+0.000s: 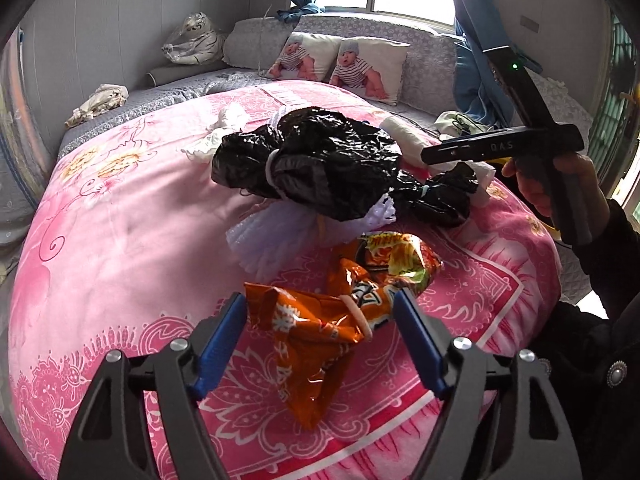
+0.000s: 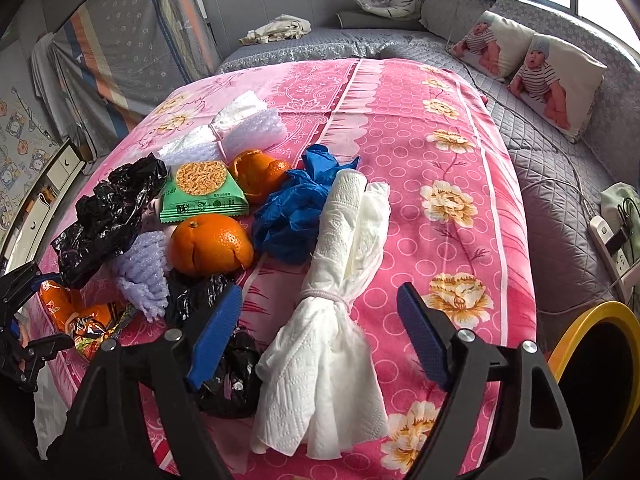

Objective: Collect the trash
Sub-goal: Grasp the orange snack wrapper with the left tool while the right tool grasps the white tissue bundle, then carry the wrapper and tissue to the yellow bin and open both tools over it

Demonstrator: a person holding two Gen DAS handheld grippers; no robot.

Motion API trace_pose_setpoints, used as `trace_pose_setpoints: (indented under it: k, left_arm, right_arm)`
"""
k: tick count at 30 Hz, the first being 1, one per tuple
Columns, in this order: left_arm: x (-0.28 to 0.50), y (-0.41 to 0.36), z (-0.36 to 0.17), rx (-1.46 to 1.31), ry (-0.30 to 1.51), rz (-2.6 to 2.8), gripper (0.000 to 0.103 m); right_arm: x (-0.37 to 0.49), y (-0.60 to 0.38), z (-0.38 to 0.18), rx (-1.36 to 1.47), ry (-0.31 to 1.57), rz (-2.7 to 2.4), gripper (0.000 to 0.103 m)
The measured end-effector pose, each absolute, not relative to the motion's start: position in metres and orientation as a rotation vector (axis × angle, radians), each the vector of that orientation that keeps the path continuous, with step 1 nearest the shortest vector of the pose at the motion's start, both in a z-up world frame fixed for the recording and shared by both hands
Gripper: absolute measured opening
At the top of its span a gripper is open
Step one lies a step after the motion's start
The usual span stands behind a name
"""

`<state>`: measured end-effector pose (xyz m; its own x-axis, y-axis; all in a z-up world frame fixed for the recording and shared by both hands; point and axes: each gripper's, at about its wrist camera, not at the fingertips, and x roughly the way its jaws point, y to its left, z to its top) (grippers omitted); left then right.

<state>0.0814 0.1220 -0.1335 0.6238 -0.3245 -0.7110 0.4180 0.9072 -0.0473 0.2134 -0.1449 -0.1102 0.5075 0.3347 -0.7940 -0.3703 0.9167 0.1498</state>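
On a pink flowered blanket (image 2: 460, 128) the trash lies spread out. Seen from the left wrist, the left gripper (image 1: 320, 308) has its blue pads apart around an orange snack wrapper (image 1: 320, 340) tied with a rubber band; the left pad is just beside the wrapper's edge, the right pad close to it, and whether either presses cannot be told. At twelve o'clock from it lie a second crumpled orange wrapper (image 1: 396, 256), a lavender foam net (image 1: 272, 240) and a large black plastic bag (image 1: 316, 160).

From the right wrist, the right gripper (image 2: 320, 312) stands open astride a bundle of white paper towel (image 2: 332, 320), its pads clear of the paper. At ten o'clock sit an orange (image 2: 208, 244), a green noodle packet (image 2: 202, 194) and crumpled blue plastic (image 2: 296, 208). At three o'clock shows a yellow-rimmed bin (image 2: 592, 320).
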Motion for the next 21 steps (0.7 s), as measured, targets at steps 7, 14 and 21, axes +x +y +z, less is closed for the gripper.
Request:
trace_pose_setpoints:
  k: [7, 14, 21]
  left_arm:
    - [0.072, 0.105, -0.138, 0.178, 0.784, -0.339, 0.044]
    - [0.065, 0.107, -0.135, 0.091, 0.777, -0.310, 0.024]
    - [0.063, 0.112, -0.134, 0.024, 0.746, -0.296, 0.022]
  right_arm:
    - [0.215, -0.138, -0.119, -0.034, 0.997, 0.428, 0.049]
    - [0.213, -0.149, -0.119, 0.021, 0.992, 0.414, 0.026]
    - [0.198, -0.167, -0.104, 0.107, 0.935, 0.411, 0.026]
